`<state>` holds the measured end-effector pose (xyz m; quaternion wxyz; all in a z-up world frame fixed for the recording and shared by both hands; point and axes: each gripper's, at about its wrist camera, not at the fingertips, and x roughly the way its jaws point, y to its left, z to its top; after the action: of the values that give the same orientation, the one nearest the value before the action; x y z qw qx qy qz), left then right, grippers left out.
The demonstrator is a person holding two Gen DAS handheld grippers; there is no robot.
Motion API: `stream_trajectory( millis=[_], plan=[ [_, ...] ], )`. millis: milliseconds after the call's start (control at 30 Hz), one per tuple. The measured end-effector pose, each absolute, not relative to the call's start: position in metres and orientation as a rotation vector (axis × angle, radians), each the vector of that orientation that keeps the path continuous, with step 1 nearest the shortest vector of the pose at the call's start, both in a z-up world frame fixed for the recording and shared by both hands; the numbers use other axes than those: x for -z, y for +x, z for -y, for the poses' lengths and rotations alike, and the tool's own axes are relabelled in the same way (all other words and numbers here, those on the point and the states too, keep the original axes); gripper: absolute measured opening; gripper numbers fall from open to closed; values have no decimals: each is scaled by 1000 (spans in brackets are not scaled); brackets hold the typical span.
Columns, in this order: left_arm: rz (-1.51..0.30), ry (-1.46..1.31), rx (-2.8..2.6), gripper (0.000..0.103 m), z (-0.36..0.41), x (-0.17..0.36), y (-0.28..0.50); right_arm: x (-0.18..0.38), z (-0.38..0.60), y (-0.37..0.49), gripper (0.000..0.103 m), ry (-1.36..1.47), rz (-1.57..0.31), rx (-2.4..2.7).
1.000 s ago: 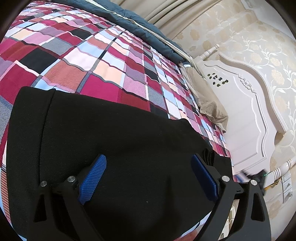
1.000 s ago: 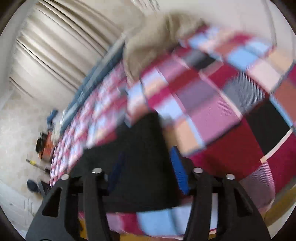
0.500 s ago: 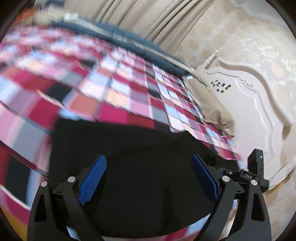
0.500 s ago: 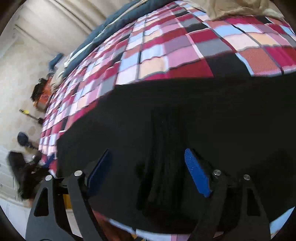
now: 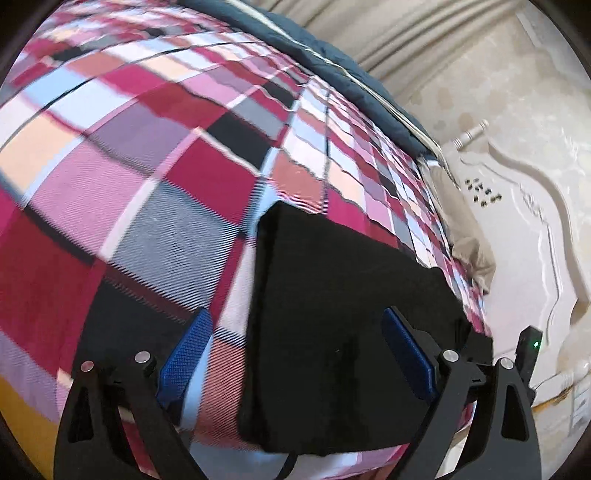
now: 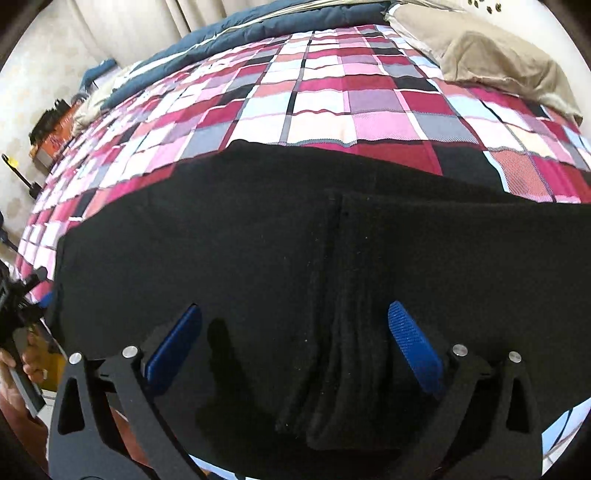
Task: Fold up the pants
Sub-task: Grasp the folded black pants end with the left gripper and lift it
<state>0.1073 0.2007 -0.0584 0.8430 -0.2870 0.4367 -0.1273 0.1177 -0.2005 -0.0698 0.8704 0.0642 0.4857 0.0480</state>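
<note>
Black pants (image 5: 343, 310) lie folded flat on a checked bedspread (image 5: 177, 184) near the bed's front edge. My left gripper (image 5: 295, 354) is open and empty, hovering over the pants' left edge. In the right wrist view the pants (image 6: 258, 251) fill the lower frame, with a bunched ridge of fabric (image 6: 351, 332) running toward me. My right gripper (image 6: 295, 339) is open and empty, its jaws set wide on either side of that ridge. Whether the pads touch the cloth is unclear.
A white carved headboard (image 5: 524, 236) stands to the right, with a beige pillow (image 6: 498, 62) by it. A dark blue quilt (image 6: 258, 26) lies along the far side. The left hand and its gripper (image 6: 22, 332) show at the bed's left end.
The left gripper has swung left, so the pants' left edge and more bedspread now sit between its fingers. The right gripper has steadied over the bunched ridge. Both stayed open.
</note>
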Motion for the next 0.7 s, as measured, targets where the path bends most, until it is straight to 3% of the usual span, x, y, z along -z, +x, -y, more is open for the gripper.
stream_trajectory(
  millis=[567,600,700],
  plan=[
    [-1012,-673,340,92,-174,63,140,73,193,115,101,59,-997,-67],
    [-1017,-659,333,89,-172,62,140,73,193,115,101,58,-996,-67],
    [-1040,-578,265,62,-168,60,142,73,193,115,101,58,-994,-68]
  ],
)
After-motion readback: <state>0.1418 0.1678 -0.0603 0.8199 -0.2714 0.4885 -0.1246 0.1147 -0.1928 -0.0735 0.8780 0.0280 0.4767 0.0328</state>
